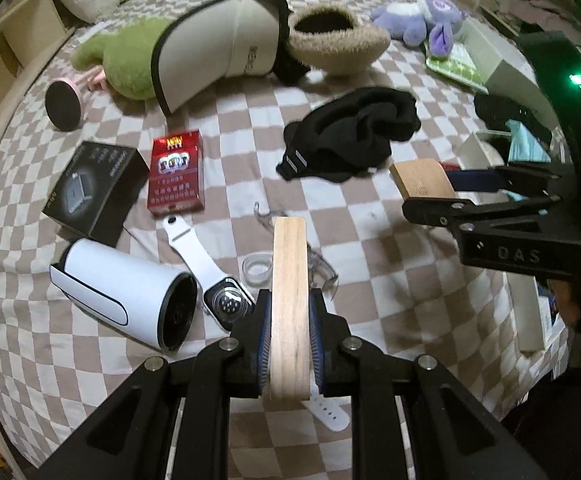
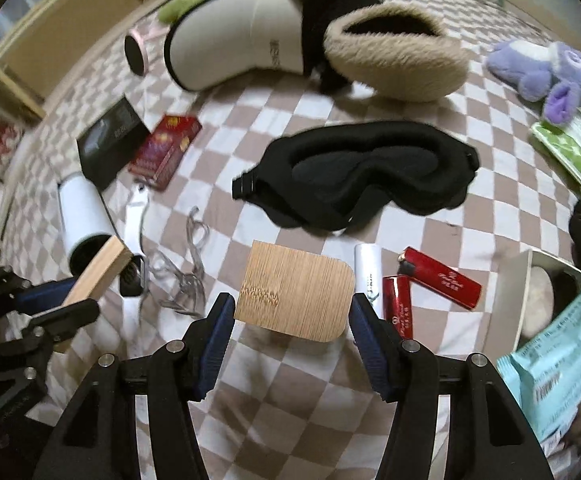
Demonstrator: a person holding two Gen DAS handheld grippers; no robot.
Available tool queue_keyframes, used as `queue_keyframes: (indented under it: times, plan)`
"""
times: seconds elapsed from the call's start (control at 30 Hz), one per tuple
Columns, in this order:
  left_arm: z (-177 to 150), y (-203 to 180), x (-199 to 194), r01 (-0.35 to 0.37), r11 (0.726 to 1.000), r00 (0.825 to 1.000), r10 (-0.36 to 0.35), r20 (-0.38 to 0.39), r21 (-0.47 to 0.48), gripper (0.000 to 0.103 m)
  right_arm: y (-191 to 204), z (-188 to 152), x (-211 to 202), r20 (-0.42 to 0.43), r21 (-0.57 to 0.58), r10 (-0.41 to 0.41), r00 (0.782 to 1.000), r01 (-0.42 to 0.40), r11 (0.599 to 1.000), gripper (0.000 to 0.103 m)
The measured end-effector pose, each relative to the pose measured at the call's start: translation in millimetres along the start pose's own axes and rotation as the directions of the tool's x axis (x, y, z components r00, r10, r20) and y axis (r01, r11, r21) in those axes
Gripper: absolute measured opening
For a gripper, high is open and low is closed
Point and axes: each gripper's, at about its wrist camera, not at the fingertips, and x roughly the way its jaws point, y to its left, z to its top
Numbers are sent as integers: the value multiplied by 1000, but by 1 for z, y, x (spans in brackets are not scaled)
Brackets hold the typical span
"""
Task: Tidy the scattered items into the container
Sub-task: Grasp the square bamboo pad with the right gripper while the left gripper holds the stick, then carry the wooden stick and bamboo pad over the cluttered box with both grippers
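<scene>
Wood in both grippers above a cluttered bed

Clutter covers the checkered bedspread (image 1: pixel 370 240). At the far left of the left wrist view lie a black box (image 1: pixel 94 186) and a white cylinder (image 1: pixel 126 292) on its side, with a red packet (image 1: pixel 176 172) just beside the box. A white smartwatch (image 1: pixel 206 264) lies face down against the cylinder's dark end, next to a small clear ring (image 1: pixel 256 270) and clear glasses (image 1: pixel 318 264).

The left gripper (image 1: pixel 289 344) is closed on a narrow wooden block (image 1: pixel 288 304), seen edge-on, its blue pads pressing both faces. Beyond it lie a white boot (image 1: pixel 226 40), a furry tan slipper (image 1: pixel 338 40) and a black eye mask (image 1: pixel 354 136).

Further right, the right gripper (image 2: pixel 290 316) holds a flat bamboo piece (image 2: pixel 296 294) with rounded corners. Its fingers sit at the piece's two side edges, moderately spread; in the left wrist view the piece hangs above the bedspread in that gripper. Below and to its right lie a white tube (image 2: pixel 368 276) and two red lighters (image 2: pixel 440 278).

At the right edge stands the white container (image 2: pixel 510 300), holding a pale round object and a teal packet (image 2: pixel 562 364). Both wooden pieces are outside it, well apart from each other. A purple plush toy (image 2: pixel 546 68) lies far right.
</scene>
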Motion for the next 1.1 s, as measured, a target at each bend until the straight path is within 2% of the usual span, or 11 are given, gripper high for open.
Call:
queue_keyframes:
  times: [0.27, 0.5, 0.9, 1.1]
  plan:
    - [13, -11, -20, 1, 999, 996, 3, 88, -45, 18, -9, -10, -52, 90, 42, 40, 995, -44, 998, 60]
    - [23, -10, -40, 20, 997, 987, -9, 159, -70, 18, -11, -15, -89, 177, 69, 84, 981, -97, 993, 60]
    - [35, -22, -59, 50, 996, 973, -31, 230, -77, 18, -33, -25, -125, 300, 127, 32, 954, -73, 989, 60]
    - [40, -33, -65, 69, 995, 966, -49, 254, -71, 18, -48, -29, -139, 333, 157, 16, 943, -72, 985, 60]
